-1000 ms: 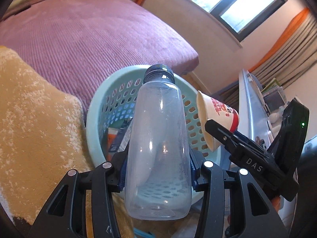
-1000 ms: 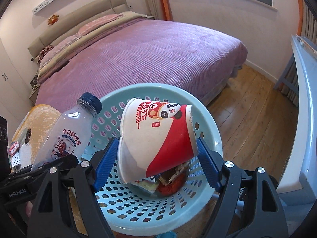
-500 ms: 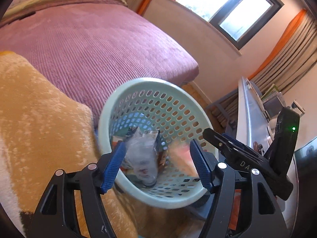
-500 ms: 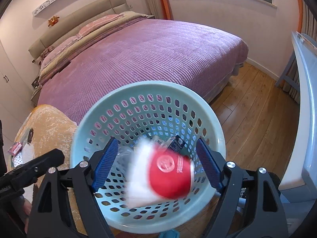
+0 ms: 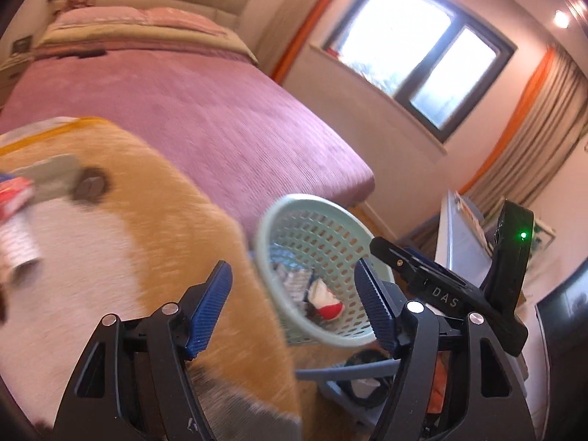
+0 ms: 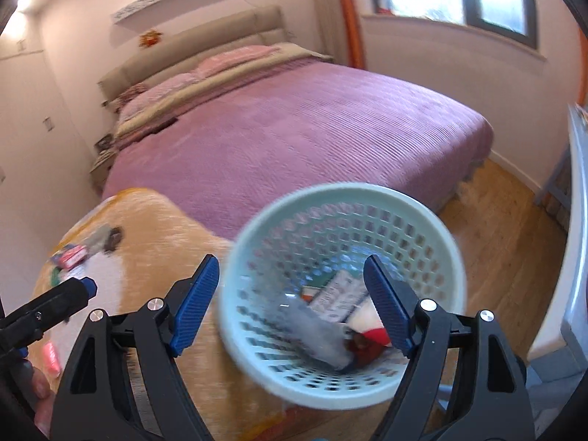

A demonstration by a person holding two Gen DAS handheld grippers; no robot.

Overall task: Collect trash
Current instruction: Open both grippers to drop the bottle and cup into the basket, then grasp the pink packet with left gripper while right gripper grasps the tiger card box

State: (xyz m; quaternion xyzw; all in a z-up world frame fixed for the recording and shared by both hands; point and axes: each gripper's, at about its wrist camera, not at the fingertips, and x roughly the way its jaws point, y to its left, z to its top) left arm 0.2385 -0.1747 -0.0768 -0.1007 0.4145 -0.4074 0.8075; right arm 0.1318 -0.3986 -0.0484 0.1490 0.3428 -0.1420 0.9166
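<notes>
Left tool (image 5: 294, 305) was released, jaws spread wide, nothing between them. It hung over the edge of the orange-and-white fuzzy blanket (image 5: 154, 220). Far left on that blanket: a red-and-white packet (image 5: 13, 194), a grey piece with a dark round blob (image 5: 70, 180), and a white tube-like item (image 5: 18, 250), all motion-blurred. Behind the blanket, the bed with the purple cover (image 5: 205, 110).

The mint perforated basket (image 5: 323, 220) sat just right of the blanket edge, between blanket and bed corner. Inside it: a clear plastic bottle (image 6: 316, 330) lying on its side, a red-and-white paper cup (image 5: 327, 299) tipped over beside it, plus printed wrappers (image 6: 338, 290) underneath. Exact contact between bottle and cup was too blurred to call.

Right tool (image 6: 292, 305) was also released and empty, blue pads wide apart, positioned above the basket's near rim so its right finger overlapped the cup in view. In the left wrist view, the right tool showed just right of the basket. Wooden floor (image 6: 507, 242) and a pale blue-grey surface edge (image 6: 573, 220) at far right; window (image 5: 419, 73) above the bed's foot end.
</notes>
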